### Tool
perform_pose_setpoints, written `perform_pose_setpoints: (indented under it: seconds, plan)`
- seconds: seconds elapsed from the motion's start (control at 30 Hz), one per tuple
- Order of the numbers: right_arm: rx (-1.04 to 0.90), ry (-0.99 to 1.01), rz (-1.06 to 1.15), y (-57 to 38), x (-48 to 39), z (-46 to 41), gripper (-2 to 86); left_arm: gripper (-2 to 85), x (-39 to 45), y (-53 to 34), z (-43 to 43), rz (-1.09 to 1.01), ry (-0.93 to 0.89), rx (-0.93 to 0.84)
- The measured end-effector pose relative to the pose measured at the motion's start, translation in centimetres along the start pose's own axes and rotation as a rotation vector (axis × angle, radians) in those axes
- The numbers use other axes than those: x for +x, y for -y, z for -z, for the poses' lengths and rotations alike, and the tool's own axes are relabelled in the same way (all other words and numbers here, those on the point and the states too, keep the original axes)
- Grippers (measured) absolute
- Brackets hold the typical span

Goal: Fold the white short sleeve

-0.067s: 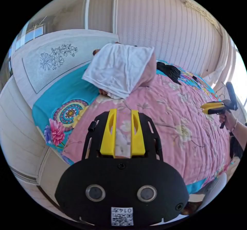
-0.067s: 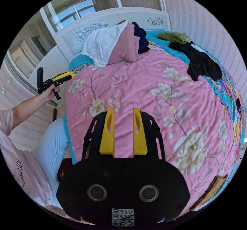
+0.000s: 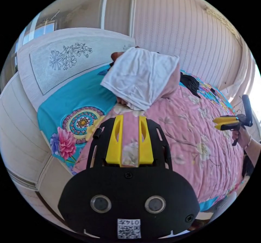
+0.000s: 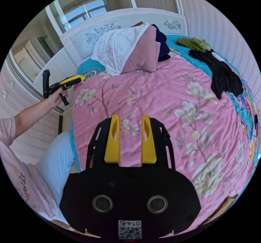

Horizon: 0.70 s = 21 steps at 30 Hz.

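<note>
Change: both views showed the pile nearer than a moment before; the hands had advanced toward it, folding not yet begun.
Shirt: white, draped over the pile at the headboard.
Left gripper: jaws apart, empty.
Right gripper: jaws apart, empty.
Writing: coded tags, left unread.

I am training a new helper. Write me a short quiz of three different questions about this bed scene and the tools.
1. True or false: the left tool grips the white shirt.
2. The shirt lies on: A) a pink folded cover; B) the floor; C) a chair.
3. Fill in: the black garment lies near the bed's ____ sheet.

Key: 1 false; 2 A; 3 blue.
</note>
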State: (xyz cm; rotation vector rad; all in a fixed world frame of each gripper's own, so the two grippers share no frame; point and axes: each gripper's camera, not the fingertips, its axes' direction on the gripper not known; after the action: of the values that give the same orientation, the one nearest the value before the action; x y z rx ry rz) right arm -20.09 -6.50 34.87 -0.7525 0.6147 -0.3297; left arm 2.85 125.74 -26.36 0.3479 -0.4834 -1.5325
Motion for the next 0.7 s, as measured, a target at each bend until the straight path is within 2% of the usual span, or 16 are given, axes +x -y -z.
perform_pose_setpoints:
  seconds: [0.1, 0.27, 0.37, 0.4, 0.5, 0.57, 0.7]
  plan:
    - [0.021, 0.037, 0.012, 7.8, -3.1, -4.4, 11.7, 9.7, -5.8, 3.2, -2.4, 0.052, 0.009, 0.049]
    - [0.13, -0.027, -0.046, 17.7, -6.4, -9.5, 11.3, 11.0, -11.5, 7.0, -6.3, 0.058, -0.084, 0.098]
    - [0.136, -0.062, -0.132, 21.8, -7.4, -13.1, 9.9, 4.8, -12.7, 8.1, -7.0, -0.011, -0.177, 0.119]
    - [0.115, -0.085, -0.15, 23.0, -7.8, -14.1, 6.8, 1.9, -13.0, 8.3, -6.5, -0.054, -0.209, 0.142]
    - [0.101, -0.106, -0.129, 23.8, -9.1, -14.2, 0.8, 0.4, -13.2, 8.3, -4.2, -0.172, -0.307, 0.189]
    - [0.116, -0.052, -0.112, 22.7, -9.9, -13.1, -0.1, 0.0, -13.2, 8.0, -1.9, -0.235, -0.365, 0.22]
    - [0.177, -0.015, -0.075, 16.0, -13.5, -7.9, -0.7, -0.5, -10.6, 5.7, 4.8, -0.432, -0.617, 0.248]
